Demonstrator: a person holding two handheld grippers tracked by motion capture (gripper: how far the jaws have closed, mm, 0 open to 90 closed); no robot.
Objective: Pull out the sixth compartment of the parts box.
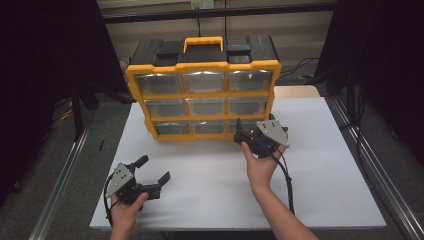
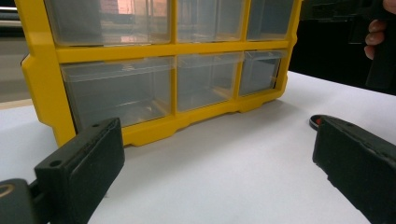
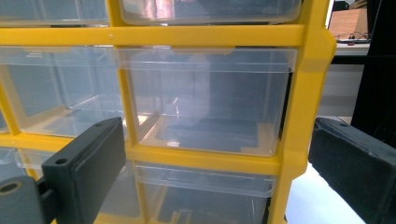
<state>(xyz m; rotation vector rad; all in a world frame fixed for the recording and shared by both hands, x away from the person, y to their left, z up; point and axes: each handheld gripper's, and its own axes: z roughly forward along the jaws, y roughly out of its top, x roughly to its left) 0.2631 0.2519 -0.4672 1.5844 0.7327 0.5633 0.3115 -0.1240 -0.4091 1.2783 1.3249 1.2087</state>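
Observation:
A yellow and black drawer cabinet [image 1: 202, 92] with a yellow handle stands at the back of the white table [image 1: 320, 165]. Its three rows of clear drawers look empty. My right gripper [image 1: 239, 131] is open, close to the cabinet's lower right front. In the right gripper view its jaws [image 3: 215, 135] stand wide apart, facing the middle drawer of the right column [image 3: 205, 102]. My left gripper [image 1: 156, 168] is open over the table's front left, well short of the cabinet. The left gripper view has those jaws [image 2: 215, 135] spread towards the bottom drawer row [image 2: 116, 93].
Bare white tabletop lies between the cabinet and the front edge. Metal rails [image 1: 65, 175] run along both sides of the table. Cables [image 1: 300, 70] lie on the floor behind the cabinet. The other hand [image 2: 376, 37] appears at the top right of the left gripper view.

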